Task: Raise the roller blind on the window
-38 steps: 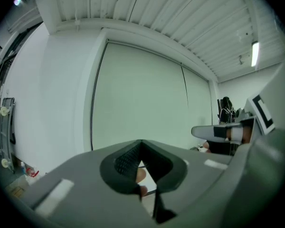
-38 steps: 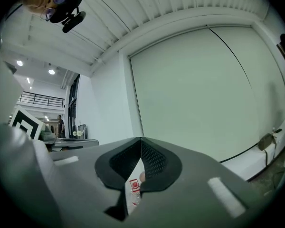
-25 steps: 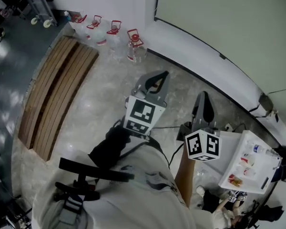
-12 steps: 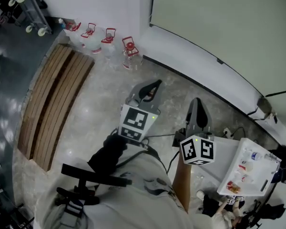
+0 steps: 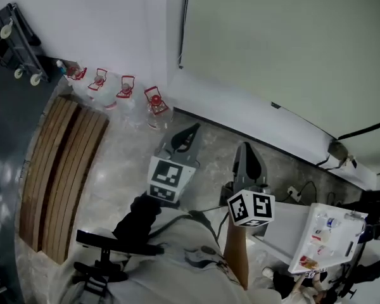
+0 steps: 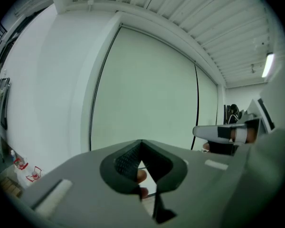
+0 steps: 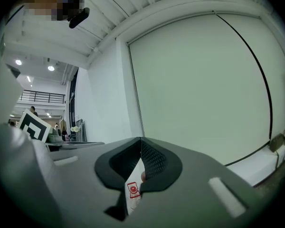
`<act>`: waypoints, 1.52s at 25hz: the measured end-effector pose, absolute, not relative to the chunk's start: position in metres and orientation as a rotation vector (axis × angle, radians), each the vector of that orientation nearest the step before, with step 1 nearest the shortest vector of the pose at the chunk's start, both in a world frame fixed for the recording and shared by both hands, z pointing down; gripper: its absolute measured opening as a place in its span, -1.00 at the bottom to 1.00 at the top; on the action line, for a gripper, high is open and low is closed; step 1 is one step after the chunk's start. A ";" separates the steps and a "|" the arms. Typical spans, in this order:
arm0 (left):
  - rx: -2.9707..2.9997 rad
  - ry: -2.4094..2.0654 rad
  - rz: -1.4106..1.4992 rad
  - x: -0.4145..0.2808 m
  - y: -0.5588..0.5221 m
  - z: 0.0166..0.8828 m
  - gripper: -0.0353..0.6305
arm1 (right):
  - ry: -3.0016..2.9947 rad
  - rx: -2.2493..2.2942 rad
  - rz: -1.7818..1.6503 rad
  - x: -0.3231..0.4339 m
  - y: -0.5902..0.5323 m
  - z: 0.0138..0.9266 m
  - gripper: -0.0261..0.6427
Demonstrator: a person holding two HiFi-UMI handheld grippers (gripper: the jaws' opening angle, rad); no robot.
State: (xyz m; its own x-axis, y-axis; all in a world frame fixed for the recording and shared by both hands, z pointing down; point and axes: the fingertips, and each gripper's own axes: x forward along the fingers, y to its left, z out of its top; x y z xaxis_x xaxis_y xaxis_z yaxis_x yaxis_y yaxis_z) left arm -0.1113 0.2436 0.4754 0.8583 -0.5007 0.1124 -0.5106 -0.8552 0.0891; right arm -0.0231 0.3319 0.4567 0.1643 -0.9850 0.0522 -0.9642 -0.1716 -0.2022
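Head view has the roller blind (image 5: 285,43) filling the upper right of the frame. It is drawn down over the window, a flat pale sheet ending just above a white sill (image 5: 253,116). I'd judge the cloth light and limp, easily creased, so the place to take hold is a pull cord at its side rather than the sheet. A thin dark line (image 5: 184,30) runs down the blind's left edge, though I cannot tell whether it is cord or frame. A cord would be thin and slippery to pinch.

The left gripper (image 5: 191,132) and right gripper (image 5: 244,149) both point toward the blind, well apart from it, jaws clenched on nothing. Bottles with red caps (image 5: 155,103) stand on the floor below that left edge and would hinder stepping close. Wooden slats (image 5: 57,170) lie at left, and a white tray (image 5: 329,233) sits at lower right.
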 end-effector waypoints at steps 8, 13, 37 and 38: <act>2.852 -0.785 0.203 -0.104 0.152 0.499 -0.90 | 1.949 -2.337 -0.342 -0.010 0.241 0.472 -0.92; 2.847 -0.834 0.227 -0.081 0.122 0.505 -0.90 | 1.988 -2.301 -0.362 0.015 0.208 0.479 -0.92; 2.748 -1.239 0.294 0.010 -0.042 0.497 -0.90 | 2.271 -1.951 -0.391 0.124 0.013 0.477 -0.92; 2.738 -1.244 0.296 0.008 -0.054 0.502 -0.90 | 2.295 -1.937 -0.389 0.119 -0.003 0.479 -0.92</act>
State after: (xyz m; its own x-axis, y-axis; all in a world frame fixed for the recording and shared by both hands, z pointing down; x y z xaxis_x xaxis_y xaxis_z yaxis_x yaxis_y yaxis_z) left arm 0.0077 -0.0542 0.5017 0.6433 -0.7316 0.2259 -0.7550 -0.6552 0.0281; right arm 0.1190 -0.0028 0.4795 -0.1781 -0.9809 0.0784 -0.9519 0.1515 -0.2664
